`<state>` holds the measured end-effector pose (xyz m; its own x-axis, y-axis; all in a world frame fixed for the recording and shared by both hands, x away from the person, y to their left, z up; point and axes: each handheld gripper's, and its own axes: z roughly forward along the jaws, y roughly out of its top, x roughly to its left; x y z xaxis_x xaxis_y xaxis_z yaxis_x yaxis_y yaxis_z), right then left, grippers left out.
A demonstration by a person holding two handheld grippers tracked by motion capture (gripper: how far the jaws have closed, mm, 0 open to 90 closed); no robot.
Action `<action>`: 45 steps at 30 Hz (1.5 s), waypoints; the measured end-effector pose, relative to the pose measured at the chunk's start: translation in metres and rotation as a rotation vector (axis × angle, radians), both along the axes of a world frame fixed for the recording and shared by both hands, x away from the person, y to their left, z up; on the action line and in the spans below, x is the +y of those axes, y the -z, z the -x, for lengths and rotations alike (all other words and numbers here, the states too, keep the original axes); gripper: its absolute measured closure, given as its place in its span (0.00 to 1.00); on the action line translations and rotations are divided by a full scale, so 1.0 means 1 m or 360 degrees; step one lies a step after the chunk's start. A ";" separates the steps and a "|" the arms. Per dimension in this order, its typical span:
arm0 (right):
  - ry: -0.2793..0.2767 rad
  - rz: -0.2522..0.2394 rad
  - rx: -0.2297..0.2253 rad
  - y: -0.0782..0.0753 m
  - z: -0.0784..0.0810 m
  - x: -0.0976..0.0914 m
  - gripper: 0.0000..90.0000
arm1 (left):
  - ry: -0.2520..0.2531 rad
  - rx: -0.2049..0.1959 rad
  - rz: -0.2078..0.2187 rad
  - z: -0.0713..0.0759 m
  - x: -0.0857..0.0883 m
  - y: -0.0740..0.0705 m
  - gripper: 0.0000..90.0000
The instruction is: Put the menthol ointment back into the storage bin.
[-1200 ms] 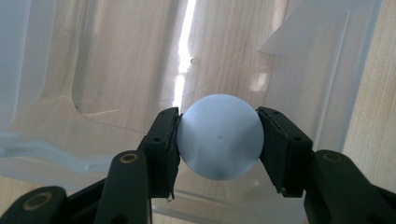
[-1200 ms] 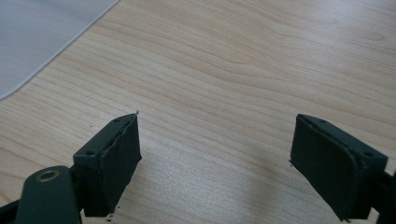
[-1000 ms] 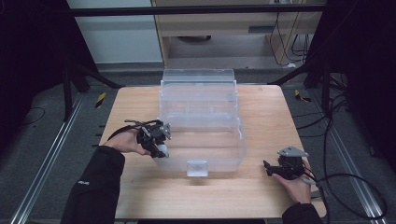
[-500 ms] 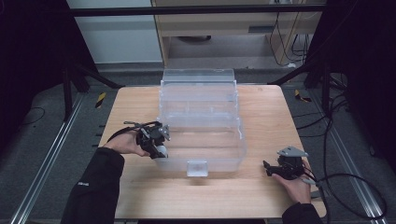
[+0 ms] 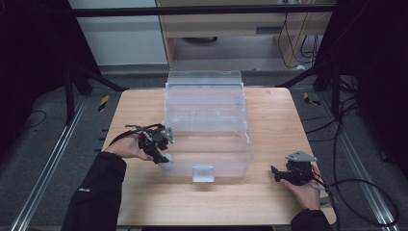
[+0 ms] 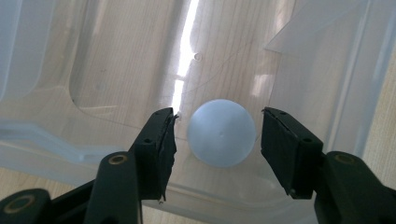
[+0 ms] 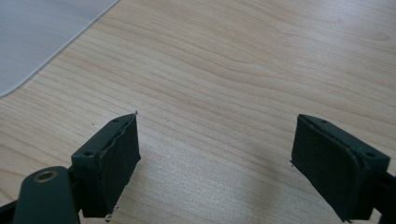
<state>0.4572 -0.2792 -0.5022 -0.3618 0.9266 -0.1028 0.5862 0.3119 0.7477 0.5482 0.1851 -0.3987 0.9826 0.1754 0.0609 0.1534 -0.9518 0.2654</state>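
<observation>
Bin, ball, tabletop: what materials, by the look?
Bin: clear glossy plastic, most likely; the wood grain shows through its walls and light streaks glare off it. Ball: pale bluish-white, matte and smooth, probably plastic or foam; can't tell which. Tabletop: light wood or wood-look laminate with visible grain lines and a low sheen.

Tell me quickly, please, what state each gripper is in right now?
Left gripper: open, jaws either side of a white ball at the clear plastic bin, gaps showing on both sides.
Right gripper: open, nothing between its jaws, over the wooden table.
</observation>
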 end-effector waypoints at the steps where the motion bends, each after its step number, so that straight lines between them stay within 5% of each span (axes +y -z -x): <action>1: 0.0004 -0.0006 0.0006 0.000 0.000 0.000 0.17 | -0.0002 -0.0003 0.0002 0.001 0.000 -0.001 0.48; 15: 0.0006 -0.0014 -0.0001 -0.001 0.001 0.000 0.17 | -0.0100 -0.0129 0.0179 0.011 0.016 -0.036 0.45; 29: -0.0003 -0.0004 -0.0009 -0.001 0.001 -0.001 0.17 | -0.0333 -0.0275 0.0484 0.035 0.040 -0.067 0.43; 35: -0.0001 -0.0010 -0.0007 -0.001 0.001 0.000 0.17 | -0.0448 -0.0314 0.0578 0.040 0.047 -0.069 0.41; 45: -0.0004 -0.0009 -0.0009 -0.001 0.001 0.000 0.17 | -0.0728 -0.0467 0.0736 0.051 0.073 -0.061 0.42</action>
